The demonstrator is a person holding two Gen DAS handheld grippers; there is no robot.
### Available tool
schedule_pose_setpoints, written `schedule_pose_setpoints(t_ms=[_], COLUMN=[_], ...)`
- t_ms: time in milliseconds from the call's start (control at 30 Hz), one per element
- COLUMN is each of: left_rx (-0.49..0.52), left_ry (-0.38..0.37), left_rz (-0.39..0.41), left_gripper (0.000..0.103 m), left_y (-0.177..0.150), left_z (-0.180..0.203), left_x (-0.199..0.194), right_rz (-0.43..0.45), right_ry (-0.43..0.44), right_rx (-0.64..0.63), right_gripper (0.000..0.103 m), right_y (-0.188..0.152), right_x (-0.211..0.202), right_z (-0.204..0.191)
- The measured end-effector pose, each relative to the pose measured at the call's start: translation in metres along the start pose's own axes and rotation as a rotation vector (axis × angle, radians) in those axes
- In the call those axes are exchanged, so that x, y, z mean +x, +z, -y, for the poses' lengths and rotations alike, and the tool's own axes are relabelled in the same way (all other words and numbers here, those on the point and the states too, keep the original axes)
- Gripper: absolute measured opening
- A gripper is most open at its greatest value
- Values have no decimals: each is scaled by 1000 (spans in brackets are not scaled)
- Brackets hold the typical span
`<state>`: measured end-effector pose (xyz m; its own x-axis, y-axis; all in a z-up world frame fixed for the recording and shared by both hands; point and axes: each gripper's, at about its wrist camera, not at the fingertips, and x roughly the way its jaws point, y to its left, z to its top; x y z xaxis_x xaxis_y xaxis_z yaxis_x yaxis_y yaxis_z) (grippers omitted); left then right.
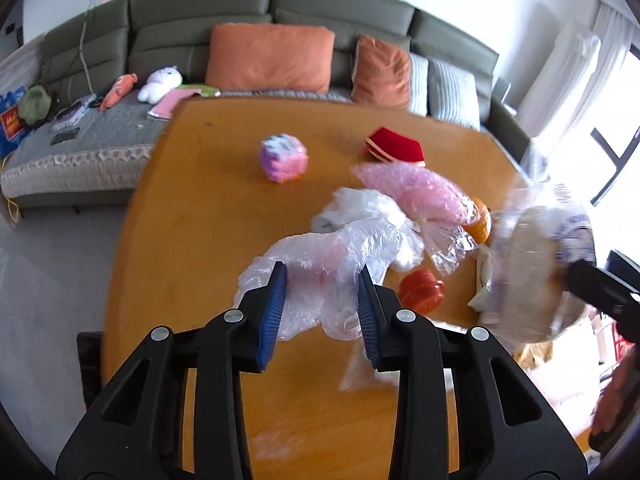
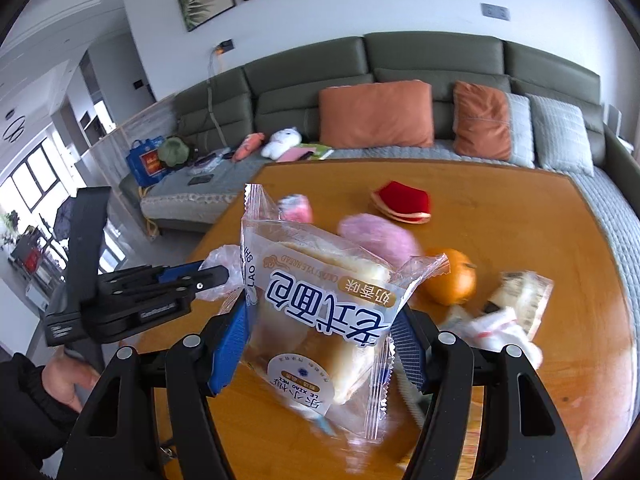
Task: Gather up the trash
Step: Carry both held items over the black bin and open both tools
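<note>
My left gripper [image 1: 322, 276] is shut on a crumpled clear plastic bag [image 1: 360, 240] lifted off the wooden table [image 1: 192, 208]. The right wrist view shows this gripper [image 2: 216, 276] from the side with the bag [image 2: 224, 256] bunched at its tips. My right gripper [image 2: 320, 316] is shut on a clear bread packet [image 2: 320, 300] with blue print, held upright above the table; the left wrist view shows the packet [image 1: 528, 268] blurred at the right. More trash lies on the table: a pink bubble bag [image 1: 420, 192], a white plastic bag [image 1: 360, 208] and loose wrappers [image 2: 516, 300].
On the table also sit an orange [image 2: 450, 276], a round red-orange thing [image 1: 422, 290], a pink tissue pack [image 1: 284, 158] and a red pouch [image 1: 394, 146]. A green sofa [image 1: 200, 24] with cushions stands behind. A person's hand [image 2: 68, 380] holds the left gripper.
</note>
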<state>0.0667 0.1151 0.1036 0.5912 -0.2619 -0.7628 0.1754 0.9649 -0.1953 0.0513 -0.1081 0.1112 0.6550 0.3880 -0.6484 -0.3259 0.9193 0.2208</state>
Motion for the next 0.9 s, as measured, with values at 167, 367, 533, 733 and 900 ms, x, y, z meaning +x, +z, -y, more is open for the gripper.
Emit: schedule_pose_setpoints(t_ms=[167,367,533,733,900], left_rx=[-68,-183,-313,-447,-504], left_ry=[32,167,268,359,401], left_rz=[36,43,6,-82,-157], left_gripper=[34,35,35,37,40], left_y=[-16,-55,-102,-160,-185], left_z=[-63,-164,-252,-340,-386], left_x=[-48,-98,-126,-139,-130], right_rz=[-32,-100,-178,-288,-363], right_ry=[68,190,288,361,374], right_rx=[-58,-139,-235,-283,-288], right_gripper=[67,67,67,67,67], right_y=[4,1,-13,-34,-49], right_x=[23,58,93,145,192], right_z=[-69,-167,-254,-330,-370])
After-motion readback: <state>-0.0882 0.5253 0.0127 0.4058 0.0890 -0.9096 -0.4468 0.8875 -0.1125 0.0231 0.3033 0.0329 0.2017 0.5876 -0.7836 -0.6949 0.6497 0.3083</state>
